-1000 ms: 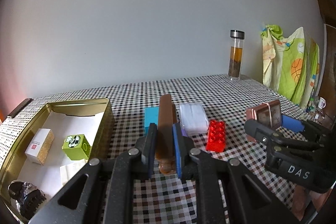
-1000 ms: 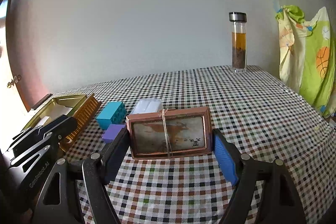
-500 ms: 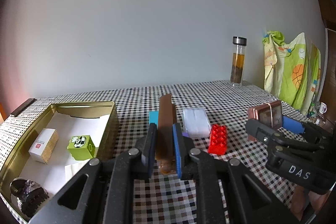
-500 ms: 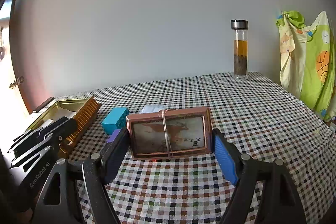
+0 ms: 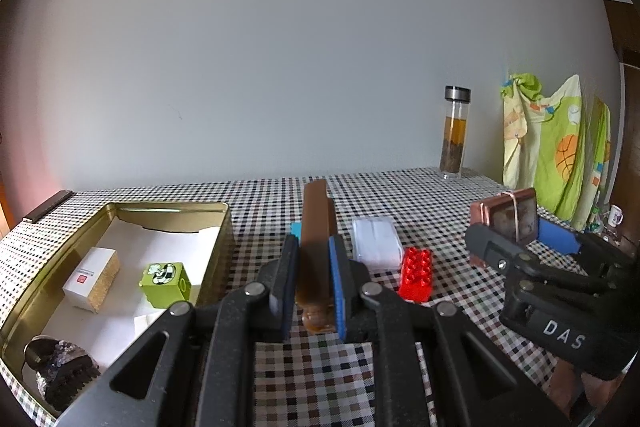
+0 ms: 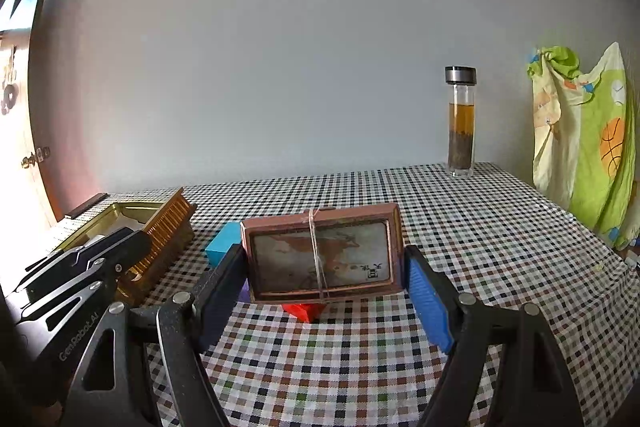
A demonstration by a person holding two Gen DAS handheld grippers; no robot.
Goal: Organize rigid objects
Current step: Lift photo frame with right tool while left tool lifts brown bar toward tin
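While the left tool [image 5: 312, 287] is clamping a brown comb [image 5: 316, 227] edge-on above the checkered desk [image 5: 440, 211], just right of the gold tin [image 5: 224, 227], the right tool [image 6: 324, 291] is gripping a copper-framed box [image 6: 320, 255] by its two ends, holding it over the red brick [image 5: 416, 273] and white case [image 5: 376, 239]

A red brick [image 5: 416, 273] and gold tin [image 5: 222, 227] sit on a black-and-white checked tablecloth [image 5: 420, 195].

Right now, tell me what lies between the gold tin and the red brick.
Left wrist view: between the gold tin and red brick, the left gripper holds a brown comb.
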